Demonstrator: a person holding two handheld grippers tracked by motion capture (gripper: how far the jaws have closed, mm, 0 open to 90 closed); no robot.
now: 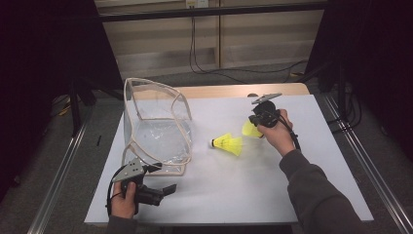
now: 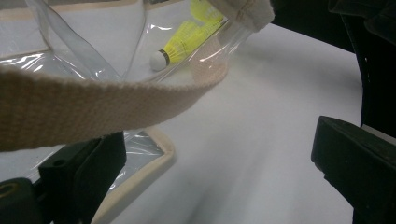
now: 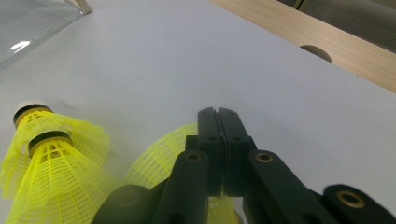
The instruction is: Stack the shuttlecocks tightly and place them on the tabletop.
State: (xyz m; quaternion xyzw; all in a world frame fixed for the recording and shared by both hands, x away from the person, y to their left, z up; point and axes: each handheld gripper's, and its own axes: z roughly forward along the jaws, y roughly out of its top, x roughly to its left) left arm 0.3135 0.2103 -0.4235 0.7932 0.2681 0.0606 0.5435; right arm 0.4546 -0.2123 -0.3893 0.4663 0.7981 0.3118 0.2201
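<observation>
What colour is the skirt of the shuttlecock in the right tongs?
Bright yellow mesh skirt on the shuttlecock, clearest in the right gripper view, pinched by the right tongs.

Table (image 1: 292,195) centre as dial, 12 away from the person. Bag (image 1: 156,126) stands at 9–10 on the table, near its left edge. Shuttlecocks (image 1: 228,144), nested, lie on the table near centre, just right of the bag, cork toward it. Right gripper (image 1: 258,119) at 1–2, just right of and behind the shuttlecocks, another shuttlecock (image 1: 251,129) in its jaws. Left gripper (image 1: 163,192) at 7–8, before the bag, near its front strap (image 2: 93,100). Bare wood strip (image 1: 219,90) at 12, behind.
</observation>
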